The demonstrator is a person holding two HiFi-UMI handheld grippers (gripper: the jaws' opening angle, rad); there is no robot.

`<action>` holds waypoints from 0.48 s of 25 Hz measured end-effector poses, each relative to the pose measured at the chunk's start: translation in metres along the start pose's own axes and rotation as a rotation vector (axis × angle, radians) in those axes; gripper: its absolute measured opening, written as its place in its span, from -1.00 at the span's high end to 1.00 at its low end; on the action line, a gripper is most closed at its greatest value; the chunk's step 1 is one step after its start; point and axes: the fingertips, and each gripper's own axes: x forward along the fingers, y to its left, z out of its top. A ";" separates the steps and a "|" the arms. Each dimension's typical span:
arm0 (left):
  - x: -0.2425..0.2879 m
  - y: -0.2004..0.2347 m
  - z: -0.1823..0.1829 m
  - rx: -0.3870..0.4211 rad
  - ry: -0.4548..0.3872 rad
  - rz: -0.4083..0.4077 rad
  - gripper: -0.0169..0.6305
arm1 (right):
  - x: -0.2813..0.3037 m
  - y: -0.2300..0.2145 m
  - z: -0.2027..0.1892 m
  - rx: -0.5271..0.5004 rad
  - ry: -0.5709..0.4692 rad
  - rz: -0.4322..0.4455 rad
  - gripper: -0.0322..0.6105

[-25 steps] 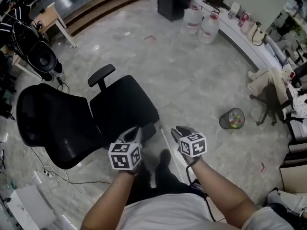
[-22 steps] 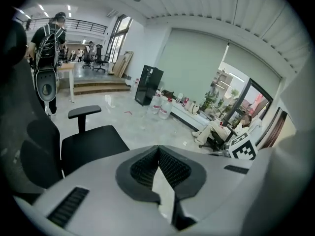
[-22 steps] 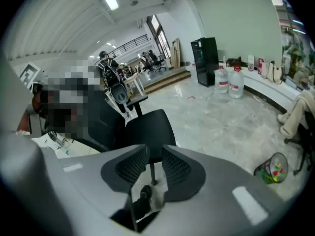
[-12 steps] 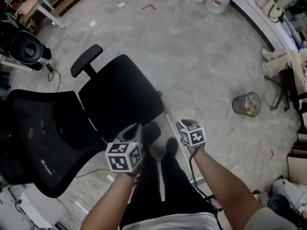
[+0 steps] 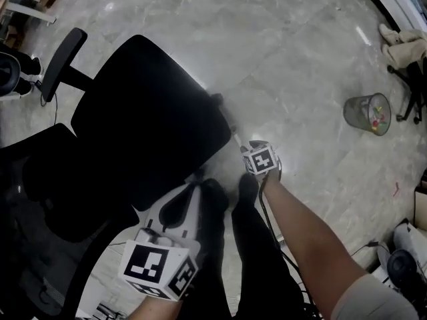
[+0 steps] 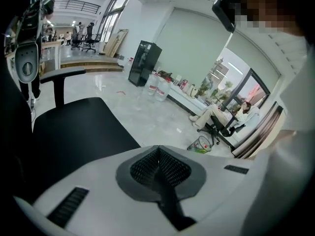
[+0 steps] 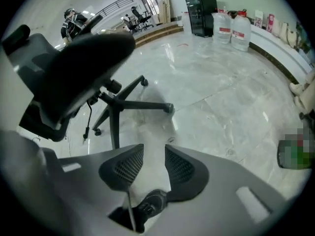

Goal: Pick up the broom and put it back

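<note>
A thin pale stick (image 5: 235,137), which may be the broom's handle, lies on the floor by the edge of the black chair; no broom head shows. My right gripper (image 5: 253,145) points steeply down right beside it. In the right gripper view its jaws (image 7: 153,151) are opening, with a clear gap and only blurred pale floor between the pads. My left gripper (image 5: 192,188) hangs lower left over the chair's edge. In the left gripper view its pads (image 6: 158,149) meet and hold nothing.
A black office chair (image 5: 147,119) fills the left; its star base (image 7: 118,104) stands just beyond the right gripper. The person's dark legs and shoes (image 5: 248,185) stand between the grippers. A wire waste bin (image 5: 368,113) is at the right. Water bottles (image 7: 231,31) line the far wall.
Both grippers have sunk toward the floor, the right one much further. The head view has dropped and tipped down, so the chair looms larger.
</note>
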 end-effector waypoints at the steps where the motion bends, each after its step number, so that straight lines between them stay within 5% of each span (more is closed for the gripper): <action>1: 0.004 0.009 -0.003 0.001 0.008 0.010 0.92 | 0.022 -0.003 -0.008 -0.020 0.019 -0.002 0.48; 12: 0.050 0.071 -0.026 -0.117 0.112 -0.050 0.92 | 0.208 -0.042 -0.085 -0.080 0.128 -0.030 0.47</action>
